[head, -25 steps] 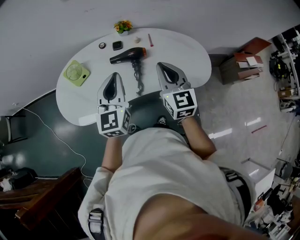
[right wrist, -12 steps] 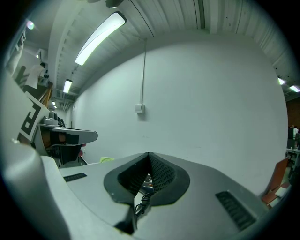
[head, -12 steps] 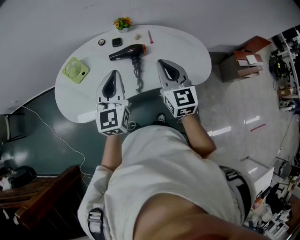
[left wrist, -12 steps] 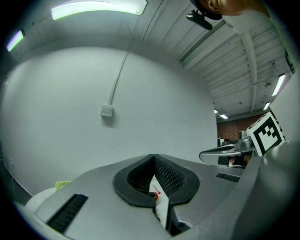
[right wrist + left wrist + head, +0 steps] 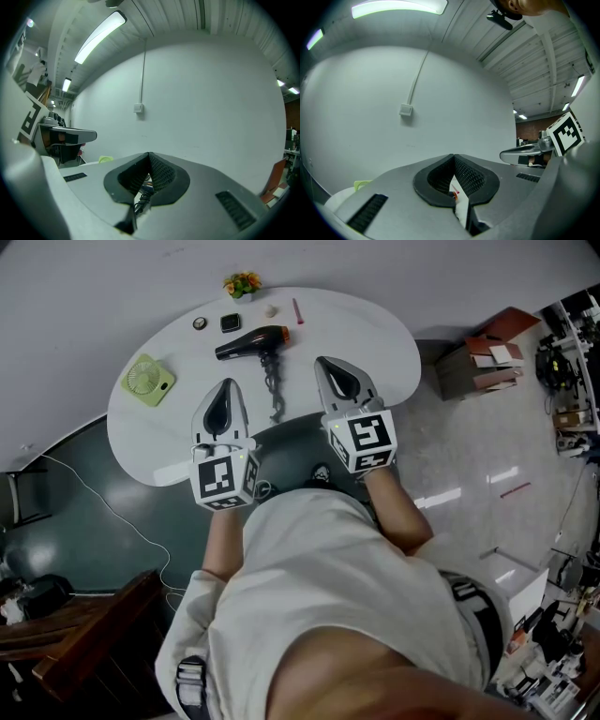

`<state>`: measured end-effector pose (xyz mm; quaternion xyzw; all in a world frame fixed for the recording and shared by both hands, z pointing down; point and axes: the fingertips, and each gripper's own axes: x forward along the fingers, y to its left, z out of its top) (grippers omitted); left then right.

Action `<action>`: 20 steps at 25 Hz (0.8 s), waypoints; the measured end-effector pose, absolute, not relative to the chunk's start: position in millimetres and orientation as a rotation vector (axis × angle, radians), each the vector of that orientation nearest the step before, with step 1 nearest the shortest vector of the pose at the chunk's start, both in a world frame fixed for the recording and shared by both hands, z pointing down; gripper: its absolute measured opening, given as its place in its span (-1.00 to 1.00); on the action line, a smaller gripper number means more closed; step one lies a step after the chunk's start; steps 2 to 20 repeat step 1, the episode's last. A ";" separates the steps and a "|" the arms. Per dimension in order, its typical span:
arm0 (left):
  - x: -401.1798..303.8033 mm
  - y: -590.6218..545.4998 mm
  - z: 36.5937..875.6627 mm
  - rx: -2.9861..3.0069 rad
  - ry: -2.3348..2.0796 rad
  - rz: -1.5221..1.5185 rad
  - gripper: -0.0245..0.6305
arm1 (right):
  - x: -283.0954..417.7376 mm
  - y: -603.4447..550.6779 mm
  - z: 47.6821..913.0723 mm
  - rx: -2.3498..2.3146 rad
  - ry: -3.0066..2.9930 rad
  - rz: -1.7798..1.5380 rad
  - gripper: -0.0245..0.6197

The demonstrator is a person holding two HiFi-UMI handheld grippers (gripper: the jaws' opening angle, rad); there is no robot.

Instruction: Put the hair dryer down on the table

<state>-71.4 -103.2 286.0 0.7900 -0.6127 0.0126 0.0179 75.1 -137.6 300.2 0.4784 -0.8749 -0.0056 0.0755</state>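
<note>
While the left tool [image 5: 225,385] and right tool [image 5: 324,363] hang over the white desk's [image 5: 375,343] near edge, each pressed together and empty: black hair dryer [image 5: 253,341] lying flat on the desk beyond them, its cord [image 5: 275,395] trailing between; green fan [image 5: 148,381] left.

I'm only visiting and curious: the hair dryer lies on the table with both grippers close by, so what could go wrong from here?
1. The cord of the hair dryer runs toward the near edge of the table, between the left gripper and the right gripper. A sideways move could snag it and drag the hair dryer.
2. A dragged hair dryer might knock the flower pot or the red pen behind it.
</note>
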 end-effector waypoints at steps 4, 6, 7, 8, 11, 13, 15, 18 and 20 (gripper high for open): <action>-71.1 -103.3 285.9 2.455 -1.902 0.040 -0.87 | 75.2 -137.7 300.0 1.435 -2.622 -0.017 -0.93; -71.1 -103.3 285.9 2.455 -1.902 0.040 -0.87 | 75.2 -137.7 300.0 1.435 -2.622 -0.017 -0.93; -71.1 -103.3 285.9 2.455 -1.902 0.040 -0.87 | 75.2 -137.7 300.0 1.435 -2.622 -0.017 -0.93; -71.1 -103.3 285.9 2.455 -1.902 0.040 -0.87 | 75.2 -137.7 300.0 1.435 -2.622 -0.017 -0.93; -71.1 -103.3 285.9 2.455 -1.902 0.040 -0.87 | 75.2 -137.7 300.0 1.435 -2.622 -0.017 -0.93; -71.1 -103.3 285.9 2.455 -1.902 0.040 -0.87 | 75.2 -137.7 300.0 1.435 -2.622 -0.017 -0.93; -71.1 -103.3 285.9 2.455 -1.902 0.040 -0.87 | 75.2 -137.7 300.0 1.435 -2.622 -0.017 -0.93; -71.1 -103.3 285.9 2.455 -1.902 0.040 -0.87 | 75.2 -137.7 300.0 1.435 -2.622 -0.017 -0.93; -71.1 -103.3 285.9 2.455 -1.902 0.040 -0.87 | 75.2 -137.7 300.0 1.435 -2.622 -0.017 -0.93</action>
